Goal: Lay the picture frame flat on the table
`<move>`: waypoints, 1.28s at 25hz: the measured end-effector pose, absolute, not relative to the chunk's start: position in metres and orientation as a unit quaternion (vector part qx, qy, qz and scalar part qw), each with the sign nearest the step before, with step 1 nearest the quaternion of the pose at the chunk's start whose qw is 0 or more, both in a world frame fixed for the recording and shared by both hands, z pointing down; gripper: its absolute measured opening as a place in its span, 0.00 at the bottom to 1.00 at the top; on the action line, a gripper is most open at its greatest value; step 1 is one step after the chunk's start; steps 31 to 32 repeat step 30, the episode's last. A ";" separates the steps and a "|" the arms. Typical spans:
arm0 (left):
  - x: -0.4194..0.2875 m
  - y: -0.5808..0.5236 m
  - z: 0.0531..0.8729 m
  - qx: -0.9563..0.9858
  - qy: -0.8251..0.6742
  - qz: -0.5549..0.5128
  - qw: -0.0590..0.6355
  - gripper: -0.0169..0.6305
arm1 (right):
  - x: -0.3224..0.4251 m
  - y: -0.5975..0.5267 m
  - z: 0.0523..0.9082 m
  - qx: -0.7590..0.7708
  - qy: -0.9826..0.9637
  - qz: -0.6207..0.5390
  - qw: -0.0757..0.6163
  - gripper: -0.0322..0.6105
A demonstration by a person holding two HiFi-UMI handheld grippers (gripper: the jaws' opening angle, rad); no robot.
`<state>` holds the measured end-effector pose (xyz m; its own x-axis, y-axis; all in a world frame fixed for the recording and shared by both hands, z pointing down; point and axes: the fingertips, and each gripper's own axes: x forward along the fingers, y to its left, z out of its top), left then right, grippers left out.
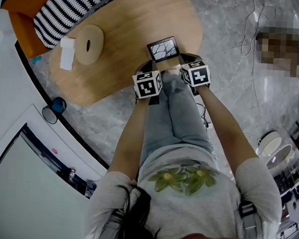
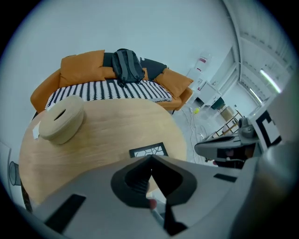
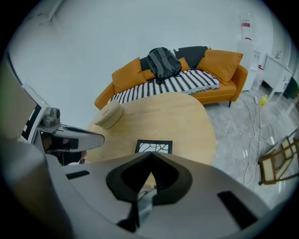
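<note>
A black picture frame (image 1: 164, 48) with a white cracked-pattern print lies face up, flat on the round wooden table (image 1: 123, 49) near its front edge. It also shows as the picture frame (image 2: 148, 151) just past the left jaws and as the picture frame (image 3: 154, 146) just past the right jaws. My left gripper (image 1: 153, 71) hangs above the table edge just short of the frame, jaws shut with nothing between them. My right gripper (image 1: 186, 63) hangs beside it at the frame's right, also shut and empty. Neither touches the frame.
A round beige tissue holder (image 1: 89, 44) and a white paper (image 1: 66, 53) sit at the table's left. An orange sofa (image 3: 177, 74) with a striped cover and a dark backpack (image 3: 162, 63) stands beyond the table. Cables (image 3: 261, 121) trail on the grey floor. The person's legs (image 1: 172, 113) are below the grippers.
</note>
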<state>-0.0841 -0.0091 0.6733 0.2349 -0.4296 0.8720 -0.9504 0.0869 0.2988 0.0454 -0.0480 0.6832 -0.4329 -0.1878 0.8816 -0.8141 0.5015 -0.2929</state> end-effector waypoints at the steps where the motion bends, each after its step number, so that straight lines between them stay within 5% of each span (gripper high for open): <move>1: -0.084 -0.008 0.671 0.621 -0.555 0.270 0.484 0.05 | 0.045 -0.047 0.680 0.331 -0.760 0.376 0.415 0.06; 32: -0.083 0.014 0.670 0.625 -0.541 0.275 0.491 0.05 | 0.047 -0.031 0.670 0.334 -0.767 0.349 0.423 0.06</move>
